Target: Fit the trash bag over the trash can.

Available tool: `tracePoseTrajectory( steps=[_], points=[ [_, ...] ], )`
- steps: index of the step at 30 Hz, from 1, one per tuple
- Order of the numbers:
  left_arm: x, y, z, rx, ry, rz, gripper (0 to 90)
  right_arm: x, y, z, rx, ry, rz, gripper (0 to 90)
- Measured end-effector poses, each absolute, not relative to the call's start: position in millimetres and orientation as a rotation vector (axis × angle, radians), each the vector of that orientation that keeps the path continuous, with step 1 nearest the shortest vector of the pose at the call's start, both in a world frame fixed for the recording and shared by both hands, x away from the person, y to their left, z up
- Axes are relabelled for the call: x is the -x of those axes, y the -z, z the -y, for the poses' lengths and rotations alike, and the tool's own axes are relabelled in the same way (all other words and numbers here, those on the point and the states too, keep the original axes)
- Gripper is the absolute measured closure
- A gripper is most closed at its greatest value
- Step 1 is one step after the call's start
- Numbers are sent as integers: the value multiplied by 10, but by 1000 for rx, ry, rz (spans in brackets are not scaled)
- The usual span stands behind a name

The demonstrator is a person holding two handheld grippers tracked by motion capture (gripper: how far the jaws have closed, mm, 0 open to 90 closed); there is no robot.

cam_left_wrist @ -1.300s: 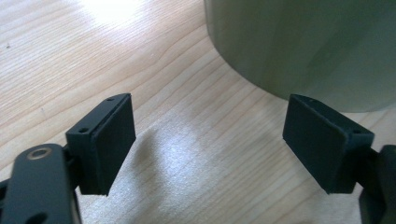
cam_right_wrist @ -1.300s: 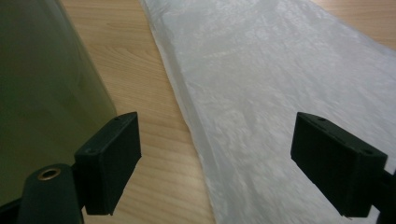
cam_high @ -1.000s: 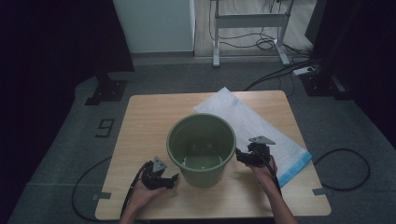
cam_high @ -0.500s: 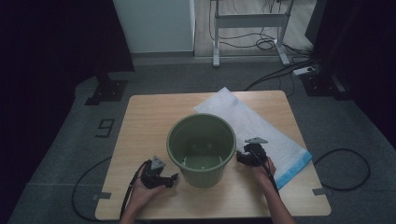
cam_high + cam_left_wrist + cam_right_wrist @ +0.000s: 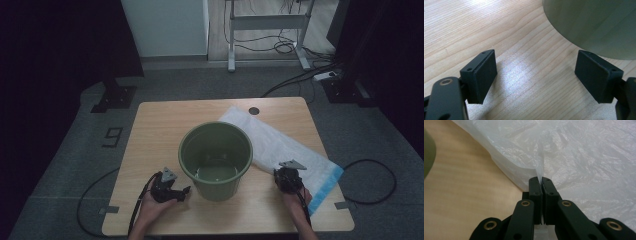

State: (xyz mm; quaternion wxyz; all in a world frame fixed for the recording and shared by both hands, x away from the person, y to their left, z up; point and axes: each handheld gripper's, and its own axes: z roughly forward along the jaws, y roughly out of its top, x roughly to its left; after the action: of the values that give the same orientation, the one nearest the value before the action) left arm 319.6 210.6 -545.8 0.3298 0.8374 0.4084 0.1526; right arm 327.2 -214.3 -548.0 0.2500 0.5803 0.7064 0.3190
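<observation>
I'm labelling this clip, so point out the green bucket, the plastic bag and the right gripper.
green bucket (image 5: 216,145): high view, far rim.
plastic bag (image 5: 586,157): right gripper view, crinkled sheet.
right gripper (image 5: 541,180): right gripper view, tips shut on the bag's fold.

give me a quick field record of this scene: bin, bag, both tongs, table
bin: green bin, upright, middle of table, looks empty
bag: white plastic bag with blue edge, flat on table beside the bin
right tongs: right tongs have just closed, pinching a fold at the bag's edge
left tongs: left tongs open, nothing between them, low over the wood beside the bin
table: wooden table
</observation>
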Motion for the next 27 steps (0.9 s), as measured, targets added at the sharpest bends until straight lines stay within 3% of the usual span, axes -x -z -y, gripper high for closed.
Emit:
tracePoseTrajectory(
  steps=[6, 7, 8, 12, 17, 27],
  points=[
    [-3194, 5458, -2104, -2189, -401, -1071, 176, -2985, 5466, 2212, -1557, -886, -1967, 746],
    [-3193, 5458, -2104, -2188, -402, -1072, 176, -2957, 5439, 2190, -1528, -906, -1995, 659],
    [-3191, 5458, -2103, -2188, -403, -1073, 176, -2957, 5439, 2190, -1528, -906, -1995, 659],
    [-3190, 5458, -2102, -2187, -403, -1074, 176, -2987, 5361, 2058, -1472, -984, -1984, 417],
    [-3188, 5458, -2102, -2187, -403, -1074, 176, -3221, 5329, 1823, -1463, -1047, -1991, 269],
    [-3186, 5459, -2103, -2187, -402, -1072, 175, -3618, 5480, 1602, -1495, -928, -2035, 251]
  ],
)
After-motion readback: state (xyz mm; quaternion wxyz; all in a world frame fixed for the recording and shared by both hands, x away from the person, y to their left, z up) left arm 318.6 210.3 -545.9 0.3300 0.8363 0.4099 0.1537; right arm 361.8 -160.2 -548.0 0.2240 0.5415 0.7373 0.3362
